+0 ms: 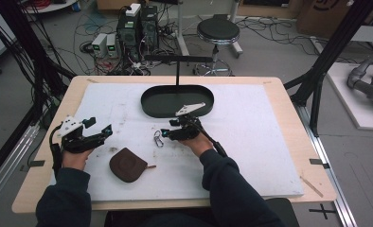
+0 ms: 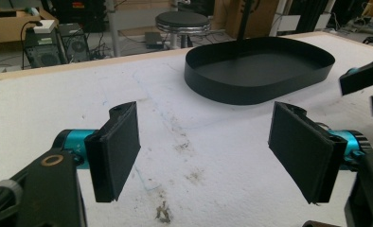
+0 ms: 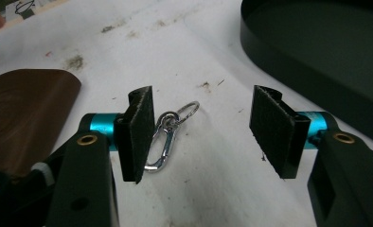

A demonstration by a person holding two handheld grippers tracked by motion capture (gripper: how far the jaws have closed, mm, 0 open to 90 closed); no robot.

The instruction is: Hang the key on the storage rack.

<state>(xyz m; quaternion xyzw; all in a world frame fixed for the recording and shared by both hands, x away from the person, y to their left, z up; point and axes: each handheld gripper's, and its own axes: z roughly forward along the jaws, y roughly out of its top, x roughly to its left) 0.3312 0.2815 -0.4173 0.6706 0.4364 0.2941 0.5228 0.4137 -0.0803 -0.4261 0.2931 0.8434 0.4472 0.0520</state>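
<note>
From the high view I count one black oval tray point(image 1: 152, 105) at twelve o'clock on the white foam mat point(image 1: 260, 142), one brown rounded leather pouch point(image 1: 127, 164) at six, and one silver carabiner point(image 1: 158, 138) at centre. The left gripper point(image 1: 99, 127) sits at nine, the right gripper point(image 1: 166, 132) just beside the carabiner.

The left gripper view shows its jaws wide apart over stained, bare foam, with the thin-walled tray point(image 2: 255, 90) ahead.

The right gripper view reveals the carabiner's point(image 3: 162, 144) attached ring point(image 3: 187, 111); the jaws stand apart, the clip beside one pad, the pouch point(image 3: 23, 113) at nine.
</note>
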